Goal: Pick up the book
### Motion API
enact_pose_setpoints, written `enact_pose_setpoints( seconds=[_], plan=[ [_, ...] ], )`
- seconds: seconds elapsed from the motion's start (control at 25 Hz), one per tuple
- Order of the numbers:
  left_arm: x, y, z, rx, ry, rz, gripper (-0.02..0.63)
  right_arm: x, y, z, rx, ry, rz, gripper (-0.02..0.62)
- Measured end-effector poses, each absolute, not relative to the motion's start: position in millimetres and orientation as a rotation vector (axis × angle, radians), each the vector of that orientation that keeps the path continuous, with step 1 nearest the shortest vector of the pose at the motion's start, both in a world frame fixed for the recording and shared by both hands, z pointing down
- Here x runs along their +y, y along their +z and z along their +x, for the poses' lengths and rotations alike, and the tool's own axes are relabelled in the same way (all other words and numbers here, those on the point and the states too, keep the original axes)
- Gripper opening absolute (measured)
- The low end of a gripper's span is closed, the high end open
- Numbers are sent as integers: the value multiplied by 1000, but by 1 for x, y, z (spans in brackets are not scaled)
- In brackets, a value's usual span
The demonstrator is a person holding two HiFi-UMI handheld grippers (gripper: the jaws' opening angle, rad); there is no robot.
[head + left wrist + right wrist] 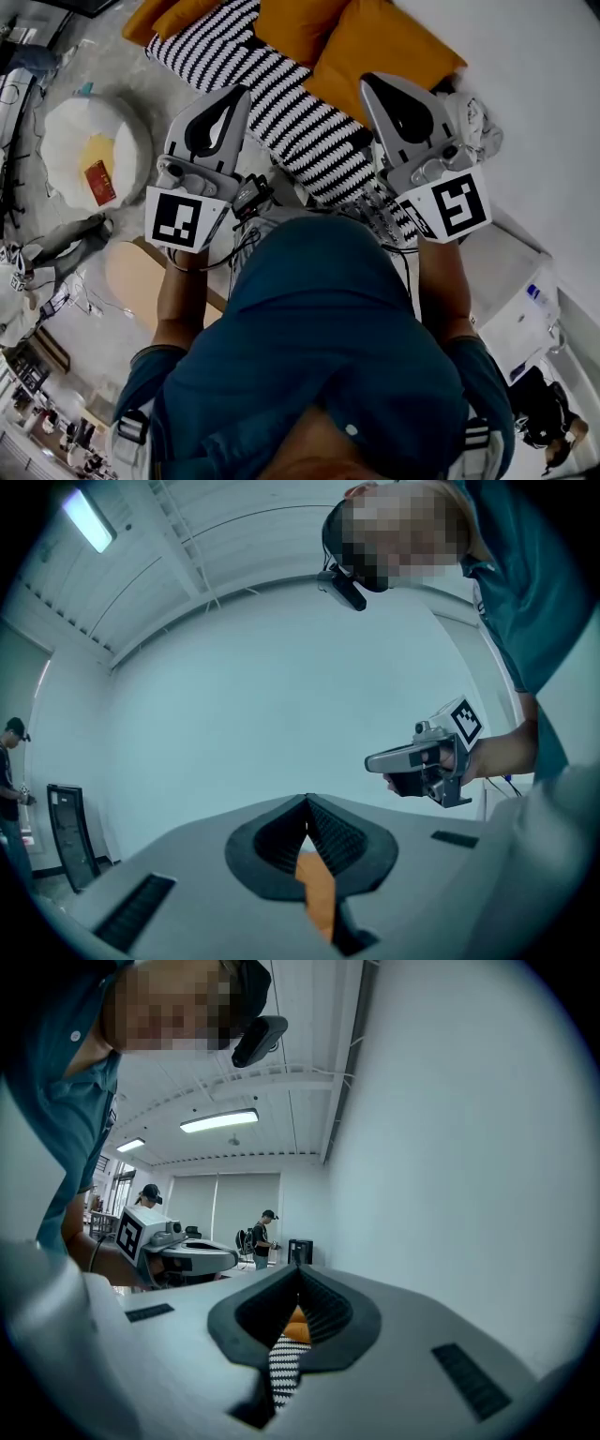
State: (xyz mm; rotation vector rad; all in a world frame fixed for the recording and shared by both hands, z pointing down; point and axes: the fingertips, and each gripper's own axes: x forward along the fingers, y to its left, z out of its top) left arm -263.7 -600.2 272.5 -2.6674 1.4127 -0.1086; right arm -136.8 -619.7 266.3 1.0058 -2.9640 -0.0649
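Note:
A small red book (100, 182) lies on a round white pouf (89, 141) at the far left of the head view, well to the left of both grippers. My left gripper (246, 90) is held out level over a striped cushion, and in its own view the jaws (307, 800) meet at the tip with nothing between them. My right gripper (366, 81) hangs beside it over the orange pillows, its jaws (298, 1267) also closed together and empty. Each gripper shows in the other's view: the right gripper (377, 760) and the left gripper (228, 1258).
Below the grippers lie a black-and-white striped cushion (281, 103), orange pillows (375, 42) and a white sofa or bed (534, 103). A round wooden table (136, 277) stands lower left, a white box (516, 314) at right. Other people (265, 1237) stand far off.

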Motion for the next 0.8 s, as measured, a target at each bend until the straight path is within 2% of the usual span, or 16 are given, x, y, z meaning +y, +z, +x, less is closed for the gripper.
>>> enact_pose_setpoints(
  seconds=[0.2,0.8],
  plan=[
    [-641,291,-270,1352,-124,-2719,5,-642,275,-140,-2911,-51,1080,12],
    [-796,352,-249,945,-521,-2623,6,-707,295,-127,-2735,50,1322,12]
  ],
)
